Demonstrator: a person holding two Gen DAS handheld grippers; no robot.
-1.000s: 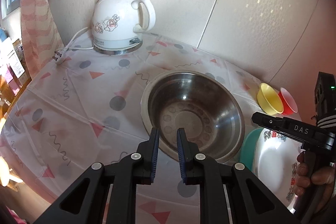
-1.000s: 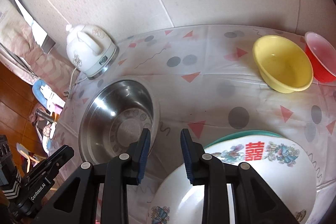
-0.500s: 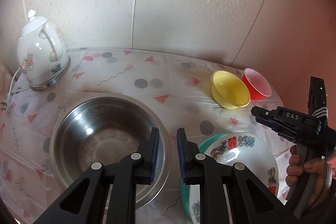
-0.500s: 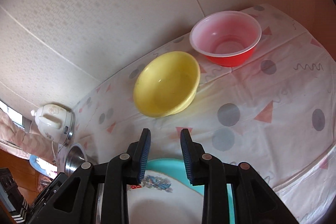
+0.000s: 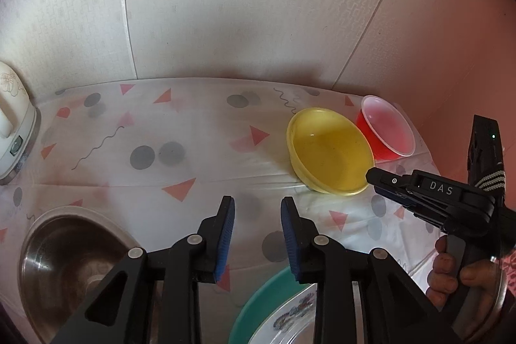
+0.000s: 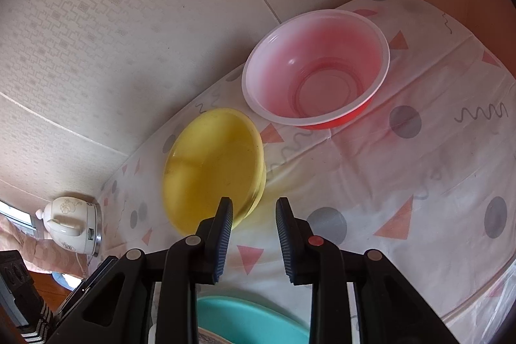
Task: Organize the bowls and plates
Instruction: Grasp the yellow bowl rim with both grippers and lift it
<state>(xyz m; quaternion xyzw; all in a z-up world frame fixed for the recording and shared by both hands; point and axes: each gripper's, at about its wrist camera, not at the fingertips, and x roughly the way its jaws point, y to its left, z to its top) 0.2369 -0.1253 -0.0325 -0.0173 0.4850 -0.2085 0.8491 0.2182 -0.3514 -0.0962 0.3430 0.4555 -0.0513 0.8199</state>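
Note:
A yellow bowl (image 5: 329,150) (image 6: 209,163) and a red plastic bowl (image 5: 387,128) (image 6: 316,66) stand side by side near the wall. A steel bowl (image 5: 71,257) sits at the lower left. A white patterned dish (image 5: 290,318) rests on a teal plate (image 5: 264,295) (image 6: 251,321) at the bottom edge. My left gripper (image 5: 257,202) hovers over bare cloth, its jaws opening with nothing between them. My right gripper (image 6: 253,203) (image 5: 383,182) hangs just in front of the yellow bowl's near rim, jaws closing on nothing.
A white electric kettle (image 5: 13,124) (image 6: 71,224) stands at the far left by the wall. The table (image 5: 193,150) wears a cloth with triangles and dots. The wall runs close behind the bowls. A hand (image 5: 451,273) holds the right gripper's handle.
Both views swung right, away from the steel bowl and kettle, toward the yellow and red bowls. The left jaws have widened. The right gripper has come closer to the yellow bowl.

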